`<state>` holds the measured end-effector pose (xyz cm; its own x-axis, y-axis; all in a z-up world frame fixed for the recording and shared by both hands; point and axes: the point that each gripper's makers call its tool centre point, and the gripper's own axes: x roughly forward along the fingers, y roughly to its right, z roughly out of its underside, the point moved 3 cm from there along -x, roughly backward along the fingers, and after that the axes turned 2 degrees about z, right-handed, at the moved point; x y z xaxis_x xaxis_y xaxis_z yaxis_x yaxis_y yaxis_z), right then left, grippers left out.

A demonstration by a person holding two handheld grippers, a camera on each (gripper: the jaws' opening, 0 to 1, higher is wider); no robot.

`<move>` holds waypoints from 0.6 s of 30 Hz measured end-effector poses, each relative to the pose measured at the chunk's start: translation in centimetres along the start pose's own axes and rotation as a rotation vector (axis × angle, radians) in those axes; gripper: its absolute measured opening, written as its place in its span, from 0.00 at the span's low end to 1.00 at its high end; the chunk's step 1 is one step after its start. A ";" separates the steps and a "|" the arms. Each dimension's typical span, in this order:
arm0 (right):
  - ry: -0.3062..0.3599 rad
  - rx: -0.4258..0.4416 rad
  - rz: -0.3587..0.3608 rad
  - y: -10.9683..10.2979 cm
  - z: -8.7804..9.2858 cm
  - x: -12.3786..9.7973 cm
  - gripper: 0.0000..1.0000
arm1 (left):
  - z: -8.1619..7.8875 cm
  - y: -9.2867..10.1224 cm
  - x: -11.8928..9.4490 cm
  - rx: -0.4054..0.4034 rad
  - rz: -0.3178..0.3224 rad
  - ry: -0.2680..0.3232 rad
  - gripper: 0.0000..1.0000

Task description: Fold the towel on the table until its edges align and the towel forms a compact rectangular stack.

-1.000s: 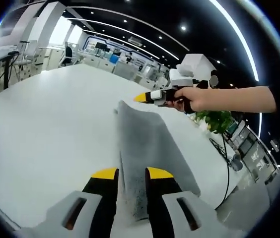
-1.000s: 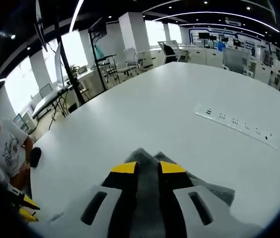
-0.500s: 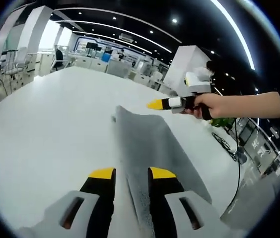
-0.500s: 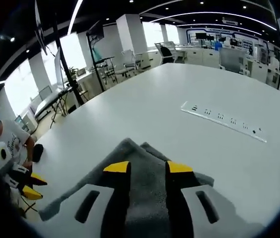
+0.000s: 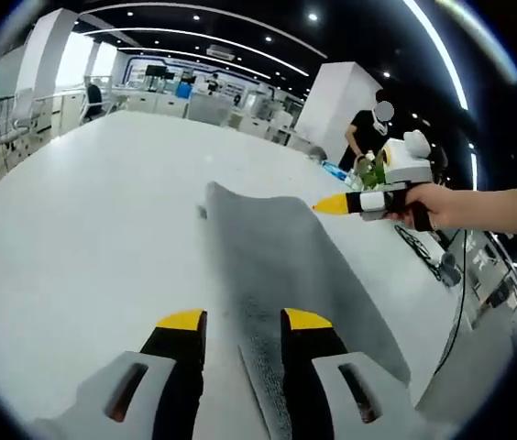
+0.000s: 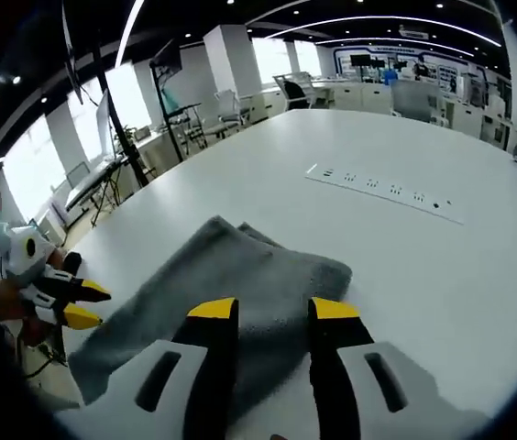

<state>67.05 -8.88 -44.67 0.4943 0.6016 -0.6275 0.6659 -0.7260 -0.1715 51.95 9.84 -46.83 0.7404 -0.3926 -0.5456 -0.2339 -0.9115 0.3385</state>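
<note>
A: Where's the towel (image 5: 281, 266)?
B: Flat on the white worktop (image 5: 84, 238), grey, laid out as a long strip. In the right gripper view its far end looks doubled, a fold ridge showing.

A: Tools?
B: Left tool (image 5: 243, 321) has its jaws spread, nothing between them, poised over the near end of the strip. Right tool (image 6: 263, 310) also spread, empty, sitting above the opposite end. In the left gripper view it comes in from the right, held in a hand (image 5: 428, 206) just beside the towel's long edge, yellow tips aimed at the cloth.

A: Step in hand?
B: My read: between folds, lining up for the next pinch. To do it well, each tool should take a corner of the same short edge, catch all layers at once, lift just enough to clear, carry the edge over to meet the far edge, then set it down square before letting go. Pinch too far in and the corners will droop and misalign.

A: Edges?
B: Long edges look roughly parallel. The far corner in the left gripper view curls up a little; could need flattening. Near edge runs under the left jaws, so can't judge its corners.

A: Room?
B: Plenty. Bare worktop all round the towel. A strip of sockets (image 6: 382, 191) lies well apart from it, no obstacle. The worktop's edge is near the right tool's side, so keep the fold heading inward.
</note>
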 end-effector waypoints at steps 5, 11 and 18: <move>-0.002 0.022 0.006 0.5 1.0 -1.1 0.27 | 0.1 -0.4 1.1 0.009 0.002 -0.023 0.30; -0.012 0.013 -0.018 -0.3 2.5 -1.6 0.26 | 0.5 -0.4 2.3 0.036 0.000 -0.043 0.28; -0.031 0.046 -0.045 -1.8 4.5 -1.4 0.25 | 1.0 -1.2 2.5 0.063 -0.012 -0.075 0.26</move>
<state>62.65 -9.92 -46.86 0.4468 0.6239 -0.6412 0.6605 -0.7135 -0.2340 53.50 9.79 -49.35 0.6945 -0.3877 -0.6061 -0.2662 -0.9211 0.2841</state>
